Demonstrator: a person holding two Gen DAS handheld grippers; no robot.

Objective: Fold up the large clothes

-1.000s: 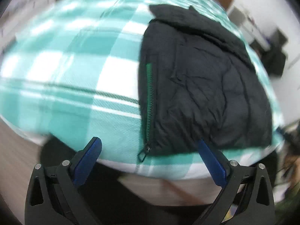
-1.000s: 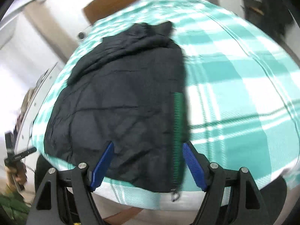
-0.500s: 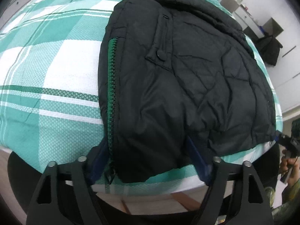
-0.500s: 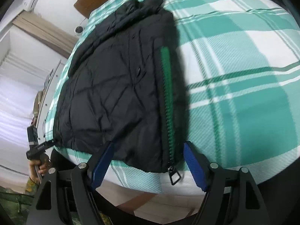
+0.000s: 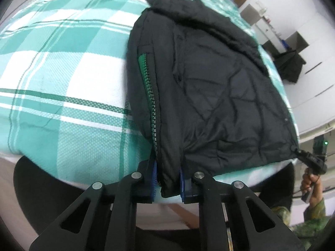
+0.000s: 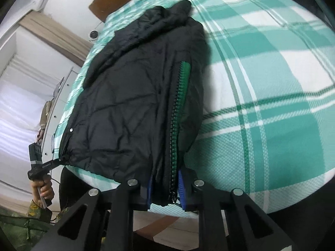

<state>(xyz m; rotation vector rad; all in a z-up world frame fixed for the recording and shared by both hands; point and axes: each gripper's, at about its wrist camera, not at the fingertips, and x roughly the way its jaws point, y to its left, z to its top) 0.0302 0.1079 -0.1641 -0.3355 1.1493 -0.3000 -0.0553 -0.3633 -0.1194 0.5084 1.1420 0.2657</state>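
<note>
Closing on jacket [image 5: 209, 83] hem at bed [image 5: 62, 73] edge: both claws.

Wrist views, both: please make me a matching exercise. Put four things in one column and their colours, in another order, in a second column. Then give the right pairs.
Things:
1. jacket
2. zipper tape
3. bed cover
4. headboard

Colours:
A. brown
B. teal and white checks
C. black
D. green

Pairs: 1-C, 2-D, 3-B, 4-A
</note>
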